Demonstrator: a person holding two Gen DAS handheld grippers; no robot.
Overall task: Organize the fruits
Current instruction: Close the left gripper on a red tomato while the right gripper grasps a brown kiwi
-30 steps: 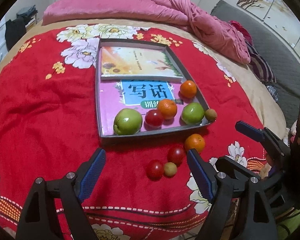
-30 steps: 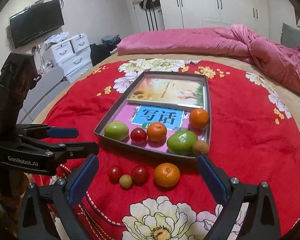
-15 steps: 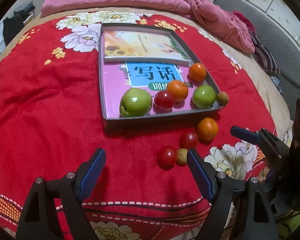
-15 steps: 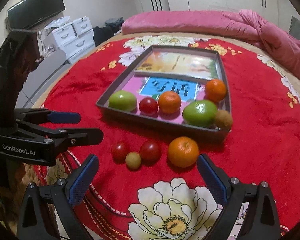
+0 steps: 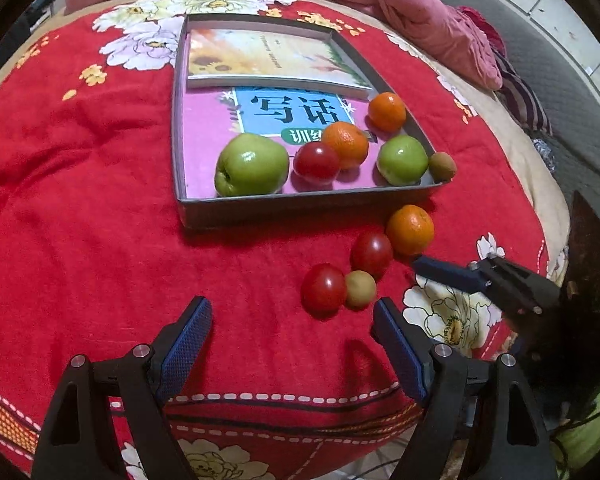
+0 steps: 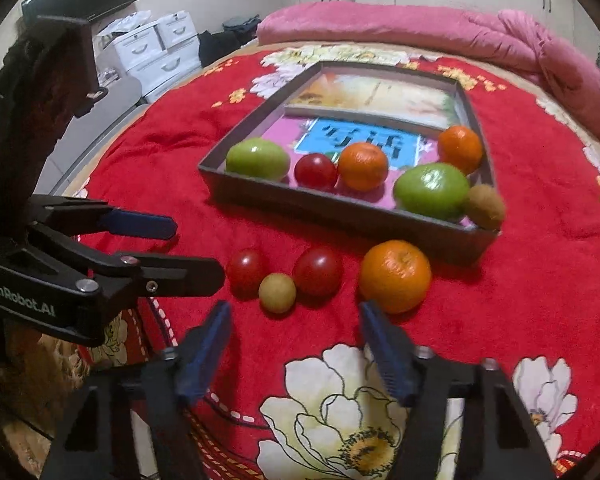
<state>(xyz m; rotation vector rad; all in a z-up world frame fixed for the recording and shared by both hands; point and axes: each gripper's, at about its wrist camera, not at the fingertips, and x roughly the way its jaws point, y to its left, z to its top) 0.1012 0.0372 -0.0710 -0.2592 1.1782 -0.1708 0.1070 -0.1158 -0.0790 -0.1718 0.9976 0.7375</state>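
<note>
The tray (image 5: 308, 202) serves as the landmark. It lies on the red blanket (image 5: 80, 220) of the bed and holds two books and six fruits along its near wall.

Four loose fruits lie in a row on the blanket just in front of the tray's near right corner. Left to right in the right wrist view:
- a red tomato (image 6: 245, 271);
- a small tan fruit (image 6: 277, 293), touching or almost touching the first tomato;
- a second red tomato (image 6: 318, 270);
- an orange (image 6: 395, 276), the one nearest the tray corner.

The row runs roughly parallel to the tray's near wall.

Left claw (image 5: 292, 344): released, jaws wide, nothing between them. It points at bare blanket in front of the tray. The first tomato (image 5: 323, 289) and the tan fruit (image 5: 360, 289) lie ahead of it and to its right, close to its right finger.

Right claw (image 6: 296, 344): its jaws have just been closing to a narrower gap, with nothing between them; no pad touches a fruit. It is not grasping. The tan fruit and the second tomato lie straight ahead of the gap; the orange sits just beyond its right finger tip.

Judgement: the right hand is better placed for the middle of the row. The narrowed gap suits a small fruit, probably the tan fruit or the second tomato. The round fruits have no long axis, so jaw angle matters little. The fruits sit close together, so a pad may nudge a neighbour.
</note>
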